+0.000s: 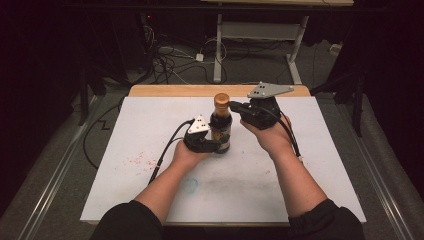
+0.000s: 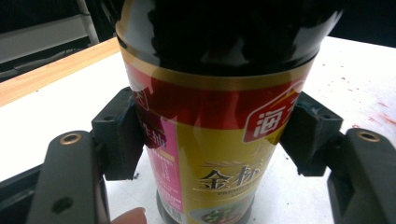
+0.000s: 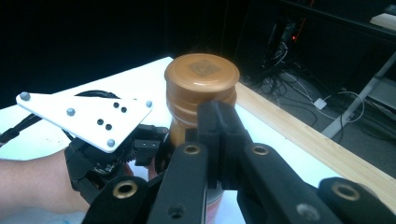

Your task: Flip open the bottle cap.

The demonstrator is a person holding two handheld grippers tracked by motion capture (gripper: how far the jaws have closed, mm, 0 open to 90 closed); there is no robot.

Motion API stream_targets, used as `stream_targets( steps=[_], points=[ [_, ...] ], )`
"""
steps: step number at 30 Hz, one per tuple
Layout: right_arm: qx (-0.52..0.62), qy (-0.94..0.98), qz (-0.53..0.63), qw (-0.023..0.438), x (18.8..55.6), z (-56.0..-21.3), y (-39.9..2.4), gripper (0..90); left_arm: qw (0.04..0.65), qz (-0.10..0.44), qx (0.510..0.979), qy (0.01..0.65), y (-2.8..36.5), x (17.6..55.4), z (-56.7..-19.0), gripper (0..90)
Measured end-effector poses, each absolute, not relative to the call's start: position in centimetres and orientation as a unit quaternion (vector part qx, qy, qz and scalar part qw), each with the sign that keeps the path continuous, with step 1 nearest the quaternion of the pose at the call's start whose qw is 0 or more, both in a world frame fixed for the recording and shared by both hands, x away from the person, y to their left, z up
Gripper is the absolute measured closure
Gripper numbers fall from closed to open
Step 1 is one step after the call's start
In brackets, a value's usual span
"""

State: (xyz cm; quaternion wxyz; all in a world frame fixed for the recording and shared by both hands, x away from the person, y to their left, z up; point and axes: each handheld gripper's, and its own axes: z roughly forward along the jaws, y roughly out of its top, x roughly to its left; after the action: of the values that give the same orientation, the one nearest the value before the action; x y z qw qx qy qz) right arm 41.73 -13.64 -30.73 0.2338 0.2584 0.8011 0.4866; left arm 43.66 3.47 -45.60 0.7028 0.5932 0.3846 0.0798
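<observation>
A dark sauce bottle [image 1: 220,131] with a yellow and red label [image 2: 219,140] and an orange-brown cap [image 1: 221,99] stands upright on the white table mat [image 1: 150,125]. My left gripper [image 1: 214,145] is shut on the bottle's lower body; its black pads [image 2: 119,135] press on both sides of the label. My right gripper [image 1: 234,106] is held at cap height to the right of the bottle. Its jaws are shut together with nothing between them, and the tips [image 3: 218,116] sit just under the cap [image 3: 201,74], against the neck. The left gripper's white plate [image 3: 88,119] lies below the cap.
Red specks [image 1: 137,159] and a faint blue stain [image 1: 190,185] mark the mat's near left. A wooden table edge [image 1: 170,90] runs along the back. Beyond it, cables [image 1: 170,60] and desk legs [image 1: 217,50] stand on the dark floor.
</observation>
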Motion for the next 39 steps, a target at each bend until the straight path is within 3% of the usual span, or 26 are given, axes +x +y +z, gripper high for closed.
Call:
stream_targets(
  steps=[39],
  points=[
    [0.242, 0.814, 0.473, 0.234, 42.5, -29.5, -12.9, 90.0, 0.702, 0.066, 0.596, 0.384, 3.8, 44.0, -45.5, 30.9]
  ],
)
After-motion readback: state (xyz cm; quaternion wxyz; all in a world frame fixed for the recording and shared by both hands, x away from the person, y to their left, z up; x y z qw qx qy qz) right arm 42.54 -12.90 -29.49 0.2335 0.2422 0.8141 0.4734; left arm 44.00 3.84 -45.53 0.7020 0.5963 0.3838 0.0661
